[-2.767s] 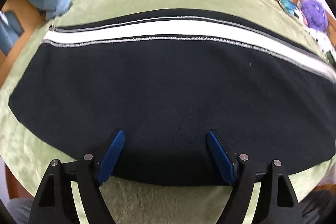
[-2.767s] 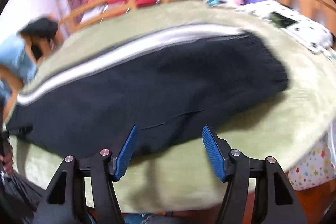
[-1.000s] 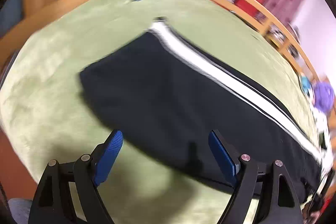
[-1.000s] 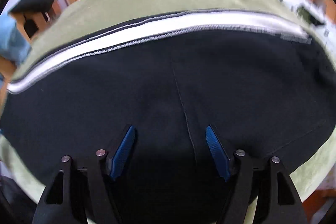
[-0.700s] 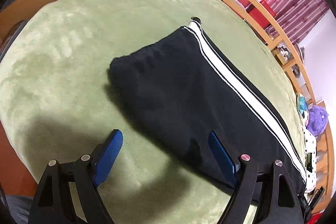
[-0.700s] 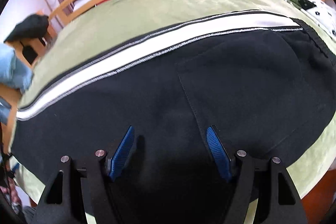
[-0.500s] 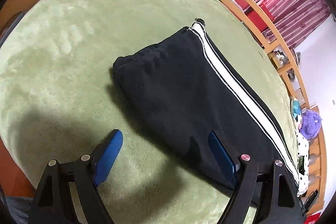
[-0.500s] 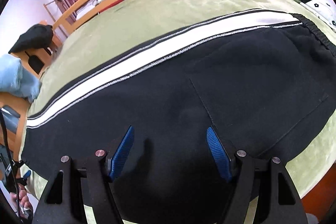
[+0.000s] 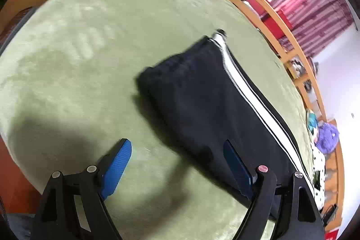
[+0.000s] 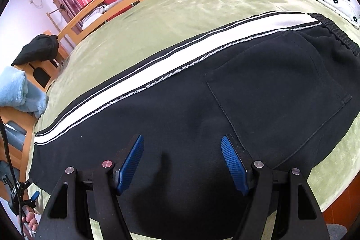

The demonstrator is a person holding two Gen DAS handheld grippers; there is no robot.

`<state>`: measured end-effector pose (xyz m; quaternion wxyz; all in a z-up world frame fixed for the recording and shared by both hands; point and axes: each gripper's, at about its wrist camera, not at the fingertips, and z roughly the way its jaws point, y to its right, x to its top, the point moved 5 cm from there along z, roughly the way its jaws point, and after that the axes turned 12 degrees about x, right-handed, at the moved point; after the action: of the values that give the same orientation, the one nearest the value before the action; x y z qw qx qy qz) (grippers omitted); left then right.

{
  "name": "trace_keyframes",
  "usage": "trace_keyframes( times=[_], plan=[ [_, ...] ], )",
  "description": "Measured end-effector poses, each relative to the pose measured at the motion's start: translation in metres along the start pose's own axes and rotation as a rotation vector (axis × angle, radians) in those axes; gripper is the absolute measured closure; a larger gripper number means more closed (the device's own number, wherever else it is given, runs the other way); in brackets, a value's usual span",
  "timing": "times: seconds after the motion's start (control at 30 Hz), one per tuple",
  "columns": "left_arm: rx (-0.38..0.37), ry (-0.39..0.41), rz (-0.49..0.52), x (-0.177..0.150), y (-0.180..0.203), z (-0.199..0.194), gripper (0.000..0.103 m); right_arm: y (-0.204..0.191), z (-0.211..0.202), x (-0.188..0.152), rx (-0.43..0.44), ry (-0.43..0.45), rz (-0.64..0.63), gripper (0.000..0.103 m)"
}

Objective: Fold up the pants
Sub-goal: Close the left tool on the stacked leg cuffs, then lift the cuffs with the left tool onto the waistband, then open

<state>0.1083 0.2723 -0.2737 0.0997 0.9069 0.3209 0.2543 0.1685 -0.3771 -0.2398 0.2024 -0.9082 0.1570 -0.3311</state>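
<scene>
Folding stage: black track pants (image 10: 180, 105) with a white side stripe (image 10: 157, 64) lie flat, legs stacked, on the green blanket (image 9: 90, 48); no crosswise fold looks made yet.
Left gripper (image 9: 177, 163): spread, empty, over the blanket near the cuff end (image 9: 180, 73).
Right gripper (image 10: 182, 161): spread, empty, over the seat, just left of the back pocket (image 10: 281, 91).
Waistband (image 10: 337, 35): far right.
Risk: pinching only the top leg would drag the layers apart.
Risk: plush blanket may catch in the pads.
</scene>
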Motion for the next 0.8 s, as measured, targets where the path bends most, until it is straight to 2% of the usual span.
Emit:
trace_keyframes(
  times=[0.2,0.3,0.57,0.6,0.63,0.67,0.7,0.8],
  plan=[
    [-0.031,0.006,-0.034,0.025,0.004,0.016,0.021,0.002,-0.001,-0.003,0.003,0.009,0.008,0.032],
    [-0.015,0.004,-0.025,0.034,0.01,0.027,0.025,0.003,-0.002,-0.003,-0.003,0.011,0.012,0.032],
    [-0.031,0.019,-0.078,0.06,0.014,0.046,0.034,0.006,0.0,-0.004,-0.028,0.009,0.035,0.032],
    [-0.029,0.024,-0.083,0.061,0.014,0.048,0.041,0.006,0.003,-0.004,-0.029,0.004,0.034,0.032],
    [-0.025,0.028,-0.086,0.062,0.013,0.049,0.053,0.004,0.004,-0.004,-0.032,0.004,0.033,0.032],
    [-0.028,0.027,-0.093,0.063,0.013,0.051,0.058,0.003,0.005,-0.004,-0.035,0.004,0.032,0.032],
    [-0.041,0.016,-0.1,0.064,0.012,0.053,0.068,0.002,0.007,-0.003,-0.031,0.004,0.033,0.032],
    [-0.083,-0.002,-0.122,0.065,0.011,0.052,0.075,-0.001,0.007,0.0,-0.013,0.005,0.032,0.032]
  ],
)
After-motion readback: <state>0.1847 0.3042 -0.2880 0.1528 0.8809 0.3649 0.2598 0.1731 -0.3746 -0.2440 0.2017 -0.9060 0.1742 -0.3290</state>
